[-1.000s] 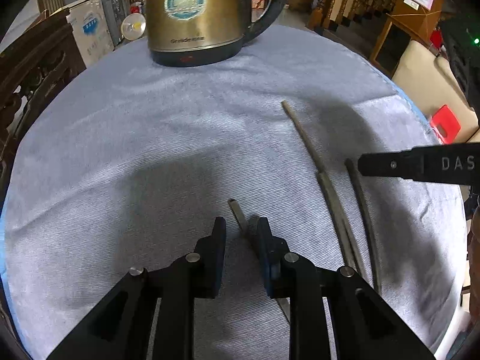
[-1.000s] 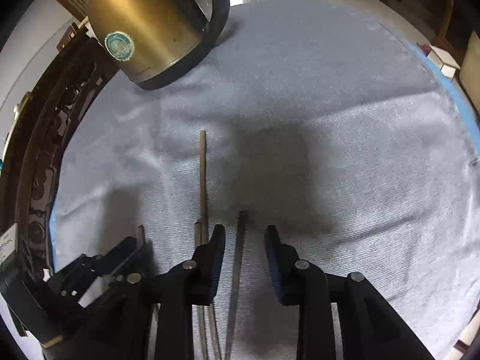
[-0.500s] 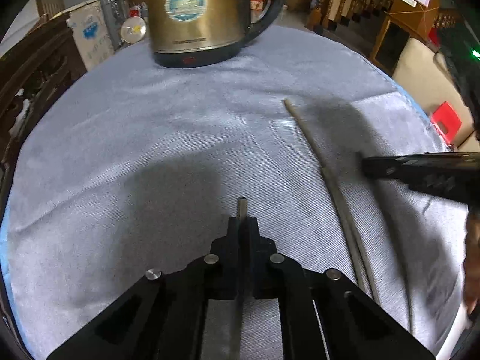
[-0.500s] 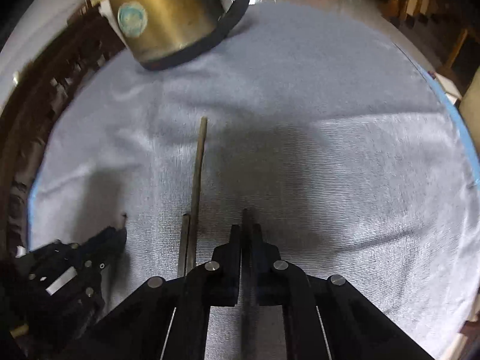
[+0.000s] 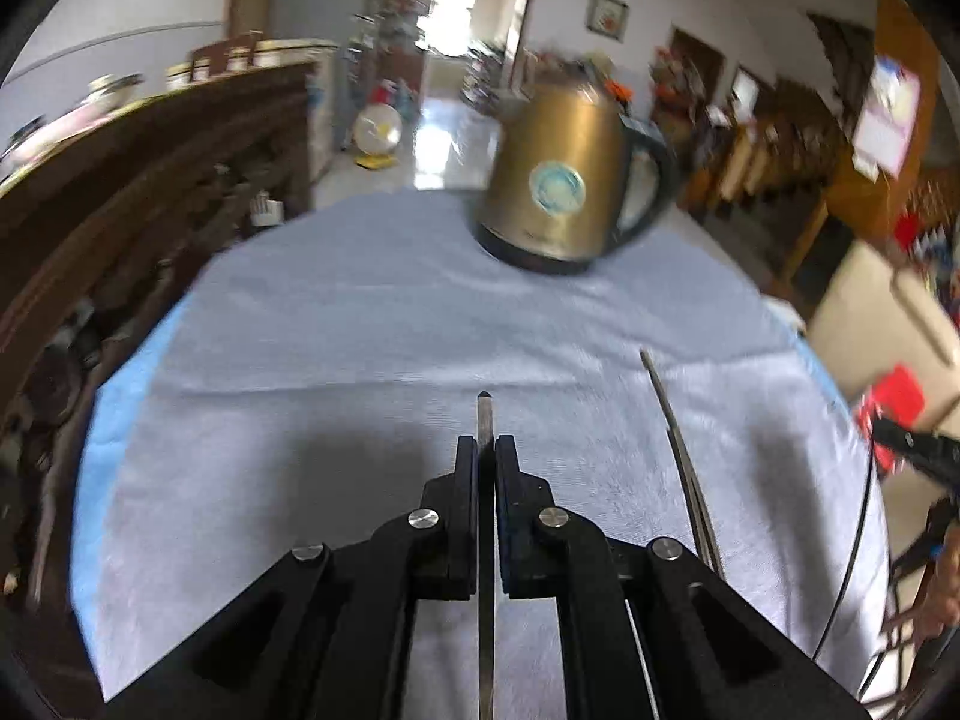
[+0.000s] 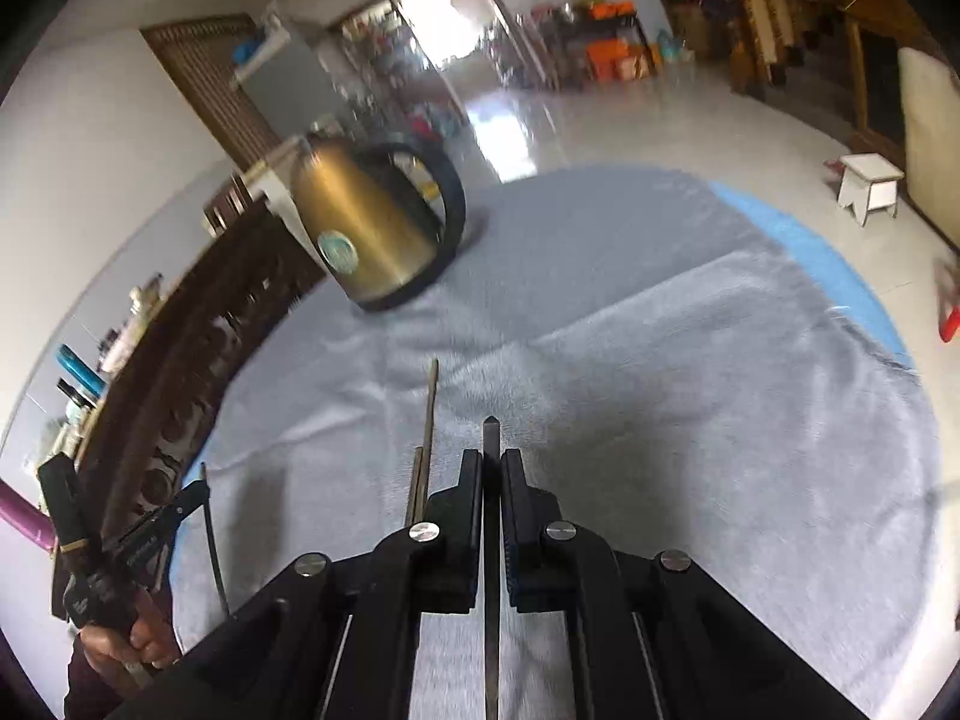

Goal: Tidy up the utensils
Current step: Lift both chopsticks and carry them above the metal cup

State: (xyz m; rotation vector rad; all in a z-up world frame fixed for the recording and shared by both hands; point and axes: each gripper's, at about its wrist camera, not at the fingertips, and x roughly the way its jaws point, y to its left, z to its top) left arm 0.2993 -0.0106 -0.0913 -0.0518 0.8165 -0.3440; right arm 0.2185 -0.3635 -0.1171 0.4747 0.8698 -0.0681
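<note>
We have lifted both claws off the cloth, the left claw and right claw each clenched on one chopstick pointing far toward the kettle, two chopsticks left lying between them.

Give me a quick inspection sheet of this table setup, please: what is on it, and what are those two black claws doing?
Surface: round table under a grey-blue cloth.
Job's things: two chopsticks on the cloth, lying side by side; one chopstick in the left gripper, another chopstick in the right gripper.
Clutter: gold kettle standing at the far side.
Grippers: left gripper shut on its chopstick; right gripper shut on its chopstick; both raised above the cloth.
Cables: thin black cable hanging at the table's right edge.
Surroundings: dark carved wooden furniture, tiled floor, white stool.
</note>
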